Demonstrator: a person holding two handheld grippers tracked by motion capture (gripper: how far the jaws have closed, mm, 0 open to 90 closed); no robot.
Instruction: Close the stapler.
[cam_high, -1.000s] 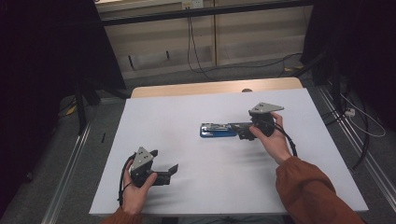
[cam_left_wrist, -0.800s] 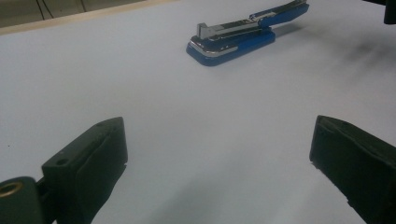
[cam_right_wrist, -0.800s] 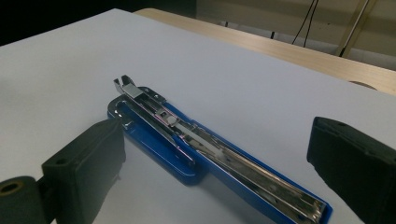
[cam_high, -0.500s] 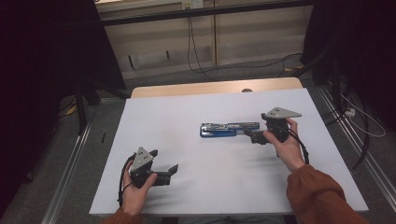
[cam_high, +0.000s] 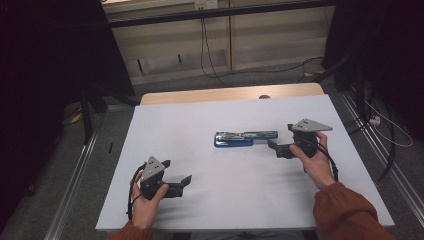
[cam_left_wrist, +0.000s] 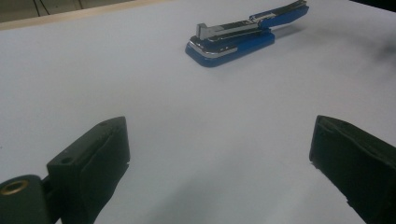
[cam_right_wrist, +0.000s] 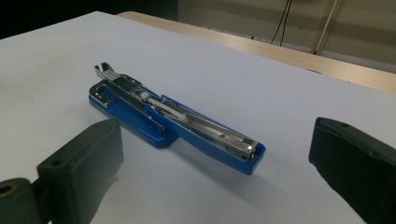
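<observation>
The white table carried a blue stapler near its middle, swung fully open. The right gripper stood just beside its far end, jaws wide and empty; it should close squarely around the arm. The left gripper, also wide and empty, waited well apart.

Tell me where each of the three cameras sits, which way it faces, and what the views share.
High view: above the person's side, looking forward and down on the white table; both forearms, left gripper, right gripper.
Left gripper view: low over the table, between its wide jaws toward the blue stapler.
Right gripper view: low, near the stapler's flipped-open arm.
Shared: the stapler.
</observation>
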